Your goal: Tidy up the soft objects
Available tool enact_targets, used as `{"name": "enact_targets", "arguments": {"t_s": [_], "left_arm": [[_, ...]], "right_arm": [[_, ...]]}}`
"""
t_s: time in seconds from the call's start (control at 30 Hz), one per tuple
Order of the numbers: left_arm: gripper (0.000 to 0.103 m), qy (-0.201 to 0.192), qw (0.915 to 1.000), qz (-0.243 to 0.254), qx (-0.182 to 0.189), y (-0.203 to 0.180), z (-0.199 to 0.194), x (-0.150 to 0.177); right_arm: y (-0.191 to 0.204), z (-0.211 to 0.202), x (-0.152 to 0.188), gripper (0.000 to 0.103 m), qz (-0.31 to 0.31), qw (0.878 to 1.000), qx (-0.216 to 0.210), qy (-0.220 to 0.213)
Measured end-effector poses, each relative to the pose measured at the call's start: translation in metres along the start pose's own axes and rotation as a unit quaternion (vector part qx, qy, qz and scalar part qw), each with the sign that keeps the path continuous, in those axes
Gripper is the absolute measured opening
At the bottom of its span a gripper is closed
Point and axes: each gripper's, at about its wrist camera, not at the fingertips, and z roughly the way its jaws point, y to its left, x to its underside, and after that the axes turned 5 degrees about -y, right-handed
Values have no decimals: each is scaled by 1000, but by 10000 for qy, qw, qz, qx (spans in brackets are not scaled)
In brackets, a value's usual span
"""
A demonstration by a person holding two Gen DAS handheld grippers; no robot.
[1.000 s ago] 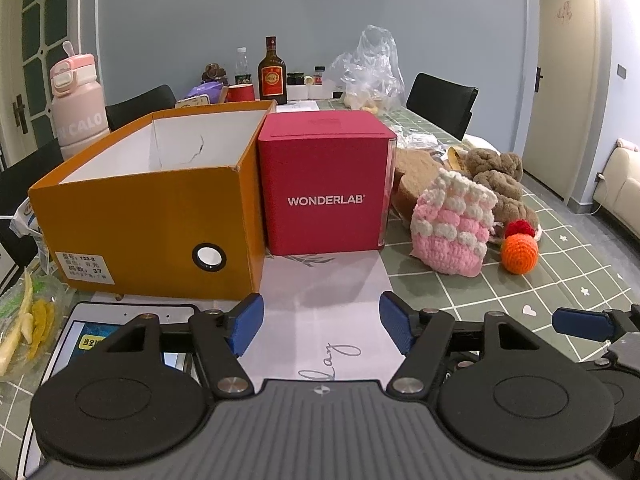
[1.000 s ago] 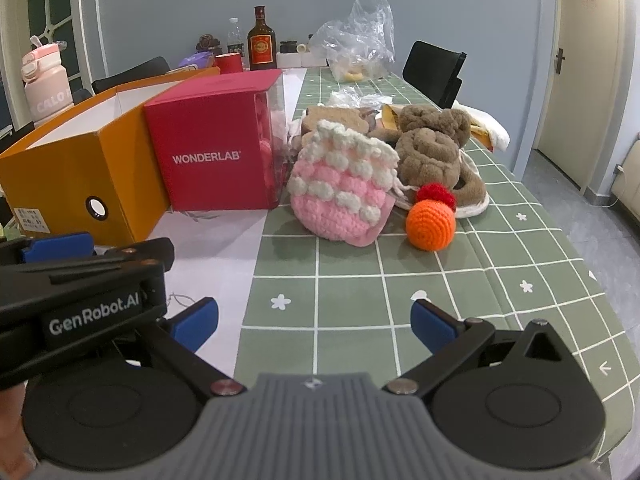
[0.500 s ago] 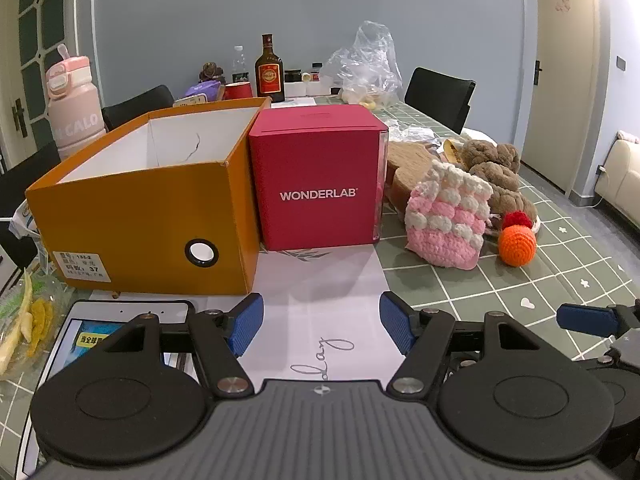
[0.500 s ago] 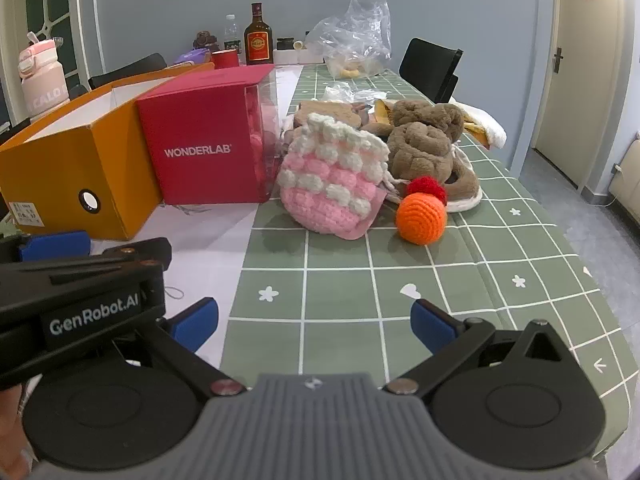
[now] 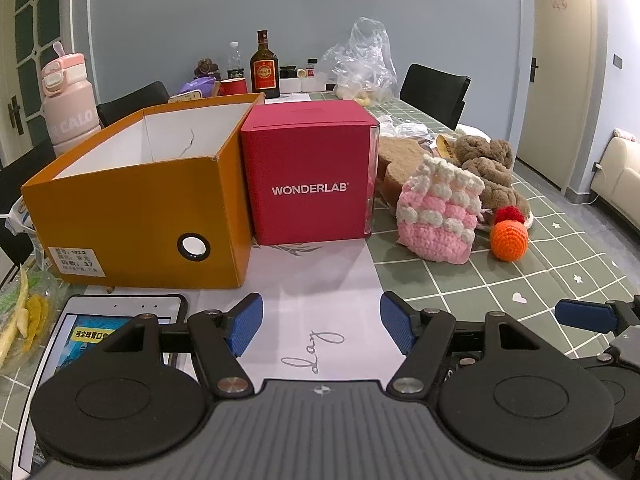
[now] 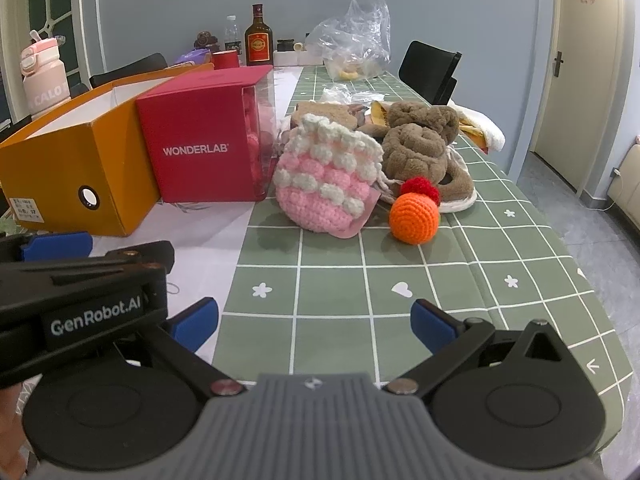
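Note:
A pink and white crochet pouch (image 6: 326, 184) lies on the green checked tablecloth, also in the left wrist view (image 5: 438, 214). An orange crochet ball (image 6: 414, 218) with a red pompom (image 6: 420, 188) sits to its right. Brown fuzzy slippers (image 6: 416, 152) lie behind them. An open orange shoebox (image 5: 136, 200) stands at the left beside a red WONDERLAB box (image 5: 312, 176). My left gripper (image 5: 322, 326) is open and empty over white paper in front of the boxes. My right gripper (image 6: 314, 322) is open and empty, well short of the pouch.
A tablet (image 5: 80, 332) lies at the near left. A pink bottle (image 5: 68, 104) stands behind the shoebox. A liquor bottle (image 5: 264, 68), a red cup (image 5: 233, 87) and a clear plastic bag (image 5: 360, 64) stand at the far end. A black chair (image 5: 434, 94) is at the right.
Both grippers have drawn back a little from the boxes and soft items, which now look smaller and farther. Both stay open. Nothing on the table moved.

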Motion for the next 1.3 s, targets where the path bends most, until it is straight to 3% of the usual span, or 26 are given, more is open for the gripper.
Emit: {"name": "enact_targets", "arguments": {"t_s": [0.57,0.77,0.9,1.0,1.13,1.23,1.3], "left_arm": [[79,-9,9995,274,164,-17,-3,0],[75,80,9983,-121,558,-17,-1,0],[74,58,9922,-116,1236,-16,-3,1],[75,-173,9917,-242,1250,-16,-4,5],[75,-537,9938,34,975,-22,-5,10],[75,-443,9952,-3,877,-19,-1,9],[74,-189,9943,-258,1017,-13,6,8]], "right_arm": [[-13,-7,6,100,24,10000,48,-47],[-24,-11,7,100,225,9996,-80,-169],[-25,-15,9,100,120,9996,-57,-265],[-35,-14,10,100,229,9995,30,-218],[-58,-11,13,100,512,9985,187,-106],[-76,-8,15,100,723,9969,286,-109],[-88,-7,14,100,926,9951,295,-191]]}}
